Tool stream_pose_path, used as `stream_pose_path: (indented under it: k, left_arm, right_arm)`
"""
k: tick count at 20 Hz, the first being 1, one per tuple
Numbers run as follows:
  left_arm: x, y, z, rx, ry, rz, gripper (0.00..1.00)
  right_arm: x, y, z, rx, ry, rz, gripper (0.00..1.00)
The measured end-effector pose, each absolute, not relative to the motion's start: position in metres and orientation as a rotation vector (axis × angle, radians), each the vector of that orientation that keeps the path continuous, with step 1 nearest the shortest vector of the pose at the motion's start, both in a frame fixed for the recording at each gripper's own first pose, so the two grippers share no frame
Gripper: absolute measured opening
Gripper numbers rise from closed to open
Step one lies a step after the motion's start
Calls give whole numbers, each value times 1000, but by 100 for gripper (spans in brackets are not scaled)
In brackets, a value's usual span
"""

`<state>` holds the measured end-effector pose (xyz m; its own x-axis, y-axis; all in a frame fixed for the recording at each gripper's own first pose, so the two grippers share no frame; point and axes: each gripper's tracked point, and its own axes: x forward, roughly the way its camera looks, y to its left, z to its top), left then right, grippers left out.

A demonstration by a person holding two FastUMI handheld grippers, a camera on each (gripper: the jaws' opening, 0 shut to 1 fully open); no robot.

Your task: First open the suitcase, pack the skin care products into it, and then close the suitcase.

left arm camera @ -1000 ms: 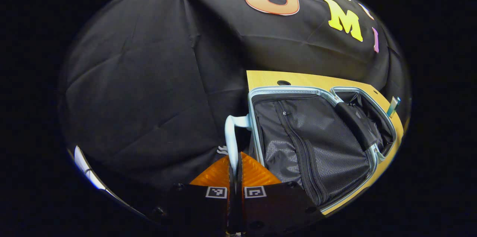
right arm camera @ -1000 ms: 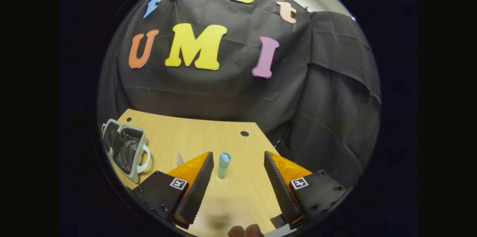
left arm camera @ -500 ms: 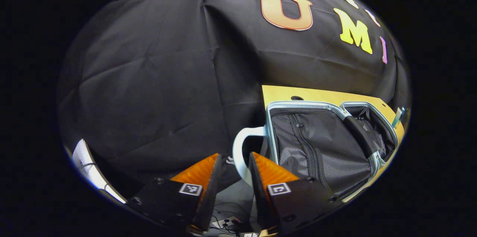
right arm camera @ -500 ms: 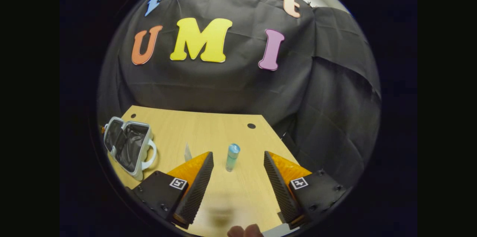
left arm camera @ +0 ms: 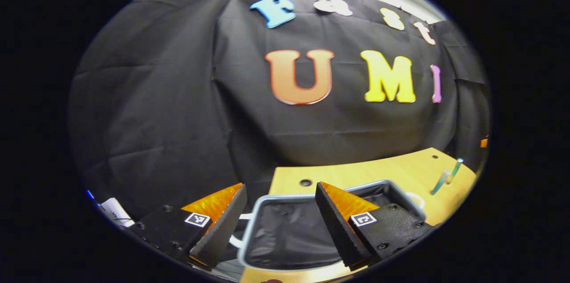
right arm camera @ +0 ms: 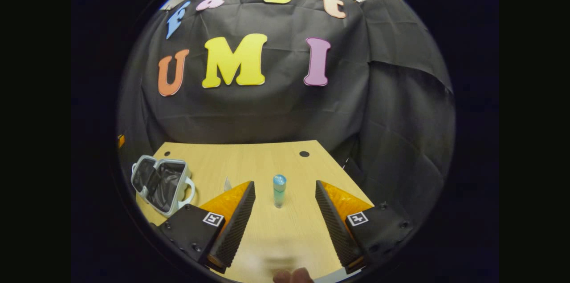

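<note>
The small suitcase lies open on the wooden table, its black lining up and its pale rim showing. My left gripper hangs open just above it with nothing between its fingers. In the right gripper view the open suitcase sits at the table's left, white handle towards the middle. A teal-capped bottle stands upright just ahead of my open right gripper, in line with the gap. A clear tube peeks from behind the left finger. Both products, the bottle and the tube, show far right in the left gripper view.
The table has a cable hole near its back edge and another behind the suitcase. Black cloth walls the booth behind and to the right. Bare tabletop lies between the suitcase and the bottle. A fingertip shows at the bottom edge.
My left gripper let go of the suitcase's white handle, opened wide and swung round over the open case. My right gripper shifted slightly, so the bottle now lines up with its gap.
</note>
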<state>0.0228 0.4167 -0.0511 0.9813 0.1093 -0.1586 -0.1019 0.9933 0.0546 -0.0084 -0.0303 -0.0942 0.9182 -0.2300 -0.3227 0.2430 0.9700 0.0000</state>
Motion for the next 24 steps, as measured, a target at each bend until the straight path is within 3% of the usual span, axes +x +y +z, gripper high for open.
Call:
stream_pose_path:
  k: [1,2,4,5,7,10,16,24]
  left_arm:
    - [27,385,-40,41,139,81,91]
    - [31,354,-30,26,120,59,98]
    - [33,290,-22,-20,105,18,98]
    - [32,260,-17,-24,86,15,93]
    - [31,202,-11,13,54,12,99]
    - [32,130,-26,22,75,-34,99]
    - [20,19,-115,-78,252,-92,99]
    - [39,-34,-213,-50,397,-152,99]
  right_arm:
    - [-10,-34,-92,46,318,-239,82]
    - [-11,-39,-90,46,308,-232,81]
    - [-13,-48,-88,42,293,-221,82]
    - [-16,-54,-89,39,286,-217,82]
    - [-20,-65,-95,41,289,-206,82]
    - [-21,-77,-103,25,297,-185,82]
    - [-13,-91,-142,16,363,-109,81]
    - [14,-87,-208,21,471,12,81]
